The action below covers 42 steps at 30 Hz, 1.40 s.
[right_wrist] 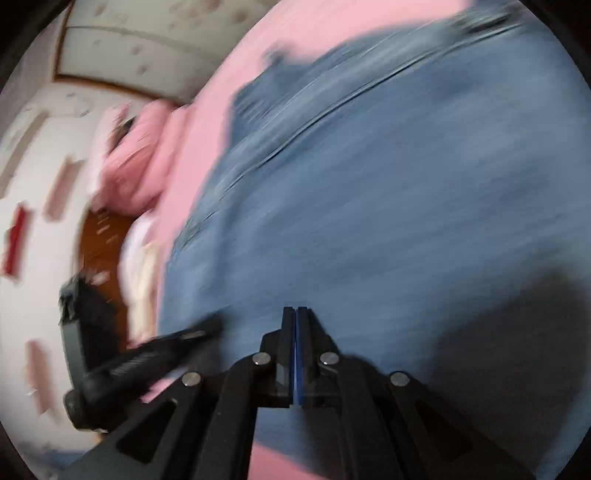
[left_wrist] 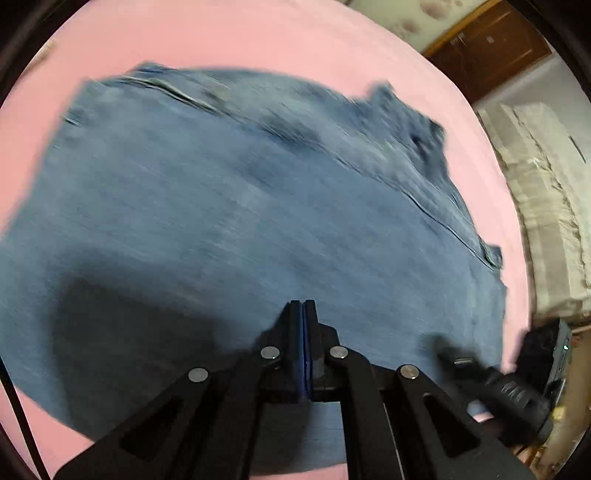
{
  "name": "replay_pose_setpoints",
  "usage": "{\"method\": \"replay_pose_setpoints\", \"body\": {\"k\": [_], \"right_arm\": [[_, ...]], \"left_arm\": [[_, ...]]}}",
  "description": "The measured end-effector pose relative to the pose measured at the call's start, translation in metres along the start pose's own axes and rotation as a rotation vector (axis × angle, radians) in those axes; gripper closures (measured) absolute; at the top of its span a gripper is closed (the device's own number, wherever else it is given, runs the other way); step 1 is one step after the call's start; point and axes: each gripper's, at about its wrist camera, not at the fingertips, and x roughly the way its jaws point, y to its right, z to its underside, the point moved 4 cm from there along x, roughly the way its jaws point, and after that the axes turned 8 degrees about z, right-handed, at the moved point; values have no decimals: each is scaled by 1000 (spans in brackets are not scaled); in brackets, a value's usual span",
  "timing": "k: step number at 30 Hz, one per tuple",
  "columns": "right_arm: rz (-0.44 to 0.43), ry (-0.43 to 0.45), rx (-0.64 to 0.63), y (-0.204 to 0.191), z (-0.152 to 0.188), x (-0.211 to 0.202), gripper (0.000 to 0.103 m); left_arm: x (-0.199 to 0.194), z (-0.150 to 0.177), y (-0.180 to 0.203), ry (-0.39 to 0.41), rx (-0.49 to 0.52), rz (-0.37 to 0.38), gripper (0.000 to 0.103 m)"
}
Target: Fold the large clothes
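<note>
A large blue denim garment [left_wrist: 229, 206] lies spread over a pink bed sheet [left_wrist: 258, 40]; it also fills the right wrist view [right_wrist: 388, 184]. My left gripper [left_wrist: 303, 304] is shut and empty, its tips just above the denim near its near edge. My right gripper [right_wrist: 295, 310] is shut too, with nothing between the pads, above the denim. The right gripper shows blurred at the lower right of the left wrist view [left_wrist: 454, 354]. The left gripper shows blurred at the lower left of the right wrist view [right_wrist: 207, 328]. Both views are motion blurred.
The pink sheet [right_wrist: 295, 33] reaches past the denim on all sides. A pale quilted bed side [left_wrist: 543, 206] and a wooden cabinet [left_wrist: 491, 44] stand at the right. A pink pillow [right_wrist: 136, 158] and brown floor [right_wrist: 103, 240] lie left.
</note>
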Motion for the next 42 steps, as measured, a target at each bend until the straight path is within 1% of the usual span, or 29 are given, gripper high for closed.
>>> {"method": "replay_pose_setpoints", "body": {"k": [1, 2, 3, 4, 5, 6, 7, 8, 9, 10, 12, 13, 14, 16, 18, 19, 20, 22, 25, 26, 27, 29, 30, 33, 36, 37, 39, 41, 42], "right_arm": [[52, 47, 10, 19, -7, -16, 103], [126, 96, 32, 44, -13, -36, 103], [219, 147, 71, 76, -20, -63, 103], [314, 182, 124, 104, -23, -87, 103], [369, 207, 181, 129, -23, -109, 103], [393, 215, 218, 143, -22, -123, 103], [534, 218, 249, 161, -19, -139, 103], [620, 214, 246, 172, -16, -147, 103], [646, 211, 244, 181, -11, -152, 103], [635, 216, 260, 184, -7, -155, 103], [640, 255, 286, 177, -1, -163, 103], [652, 287, 288, 169, 3, -168, 103], [669, 323, 291, 160, 3, -173, 103], [708, 391, 297, 133, 2, -180, 103], [737, 411, 325, 111, -3, -180, 103], [703, 418, 334, 90, -9, -174, 103], [642, 425, 324, 68, -11, -164, 103], [544, 393, 278, 38, -17, -145, 103], [379, 270, 169, -20, -20, -86, 103], [347, 231, 134, -37, -17, -69, 103], [321, 187, 81, -54, -14, -49, 103], [324, 121, 2, -84, -10, -19, 103], [325, 95, -37, -92, -8, -9, 103], [346, 38, -74, -109, -9, 15, 103], [385, -71, -36, -101, -2, 42, 103], [384, -75, -32, -95, 1, 47, 103], [369, -96, -18, -85, 3, 52, 103], [342, -145, -12, -75, -1, 65, 103], [331, -162, -12, -73, -4, 66, 103]], "left_arm": [[-11, -6, -13, 30, 24, -66, 102], [-24, -12, -33, 63, 47, -189, 102], [-33, -17, -49, 90, 66, -357, 102], [-43, -22, -68, 111, 76, -496, 102], [-55, -25, -97, 111, 45, -604, 102], [-61, -26, -117, 96, -4, -607, 101], [-70, -24, -135, 99, -81, -558, 98], [-74, -22, -140, 101, -121, -554, 98], [-79, -20, -143, 89, -132, -559, 98], [-84, -16, -142, 84, -121, -555, 98], [-92, -8, -135, 107, -111, -565, 96], [-98, -2, -132, 116, -111, -575, 92], [-87, -6, -118, 120, -117, -581, 86], [-95, 4, -110, 126, -138, -585, 81], [-97, 13, -101, 129, -174, -555, 69], [-98, 19, -98, 137, -213, -528, 57], [-100, 26, -97, 141, -238, -504, 49], [-98, 44, -92, 138, -290, -431, 49], [-88, 69, -89, 125, -378, -310, 49], [-84, 78, -88, 124, -404, -266, 49], [-82, 85, -86, 129, -412, -249, 49], [-83, 97, -85, 137, -414, -236, 48], [-83, 100, -84, 136, -415, -225, 48], [-81, 102, -85, 125, -409, -183, 48], [-84, 102, -87, 132, -406, -162, 48], [-84, 103, -88, 137, -420, -141, 48], [-90, 101, -96, 143, -441, -103, 48], [-88, 96, -98, 147, -443, -54, 48], [-87, 95, -98, 149, -444, -46, 47]]}}
